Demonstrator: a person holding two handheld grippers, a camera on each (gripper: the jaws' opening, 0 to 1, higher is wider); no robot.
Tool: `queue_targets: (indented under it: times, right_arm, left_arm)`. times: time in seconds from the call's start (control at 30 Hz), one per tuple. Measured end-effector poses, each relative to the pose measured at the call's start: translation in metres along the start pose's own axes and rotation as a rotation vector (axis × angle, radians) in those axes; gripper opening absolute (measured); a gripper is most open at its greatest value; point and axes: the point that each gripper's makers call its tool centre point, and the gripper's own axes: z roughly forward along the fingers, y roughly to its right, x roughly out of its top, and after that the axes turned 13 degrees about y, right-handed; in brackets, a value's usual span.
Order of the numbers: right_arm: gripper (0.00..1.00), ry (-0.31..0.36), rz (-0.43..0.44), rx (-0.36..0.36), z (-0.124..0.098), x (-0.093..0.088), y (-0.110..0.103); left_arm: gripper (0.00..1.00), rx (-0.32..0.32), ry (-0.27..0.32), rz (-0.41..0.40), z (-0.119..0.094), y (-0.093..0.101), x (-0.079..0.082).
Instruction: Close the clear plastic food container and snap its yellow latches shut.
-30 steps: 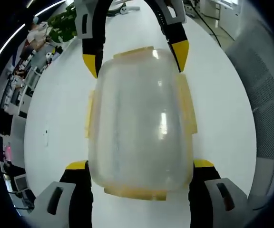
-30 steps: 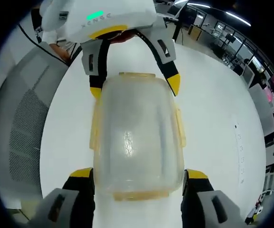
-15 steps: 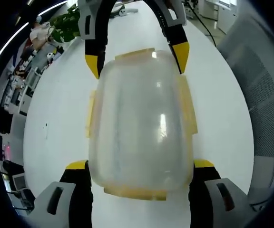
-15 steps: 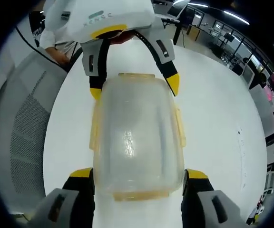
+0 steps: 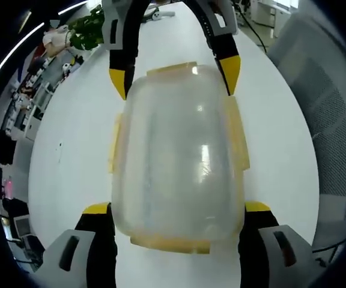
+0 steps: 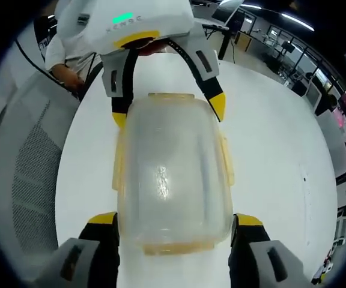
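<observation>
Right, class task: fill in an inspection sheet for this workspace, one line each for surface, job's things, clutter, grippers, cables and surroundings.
Surface: white table, bare around the box.
Job's things: clear plastic box with yellow latches, lying between both grippers.
Clutter: nothing seen near the box.
Grippers: left hand-held gripper straddles one end of the box, right hand-held gripper the other; whether the jaws press it, cannot tell.
Cables: a dark cable at the far table edge.
Surroundings: grey mesh chair, green plant, a person's sleeve, office desks behind.
</observation>
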Motion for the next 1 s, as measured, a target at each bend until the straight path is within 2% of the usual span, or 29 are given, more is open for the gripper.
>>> queue_targets:
  times: [0.53, 1.0]
  right_arm:
    - [0.75, -0.005, 0.009, -0.018, 0.02, 0.027, -0.002]
    - [0.75, -0.013, 0.002, -0.023, 0.023, 0.029, 0.005]
  left_arm:
    - [0.83, 0.001, 0.008, -0.006, -0.017, -0.001, -0.027]
    - [0.84, 0.003, 0.02, -0.032, -0.016, -0.006, -0.03]
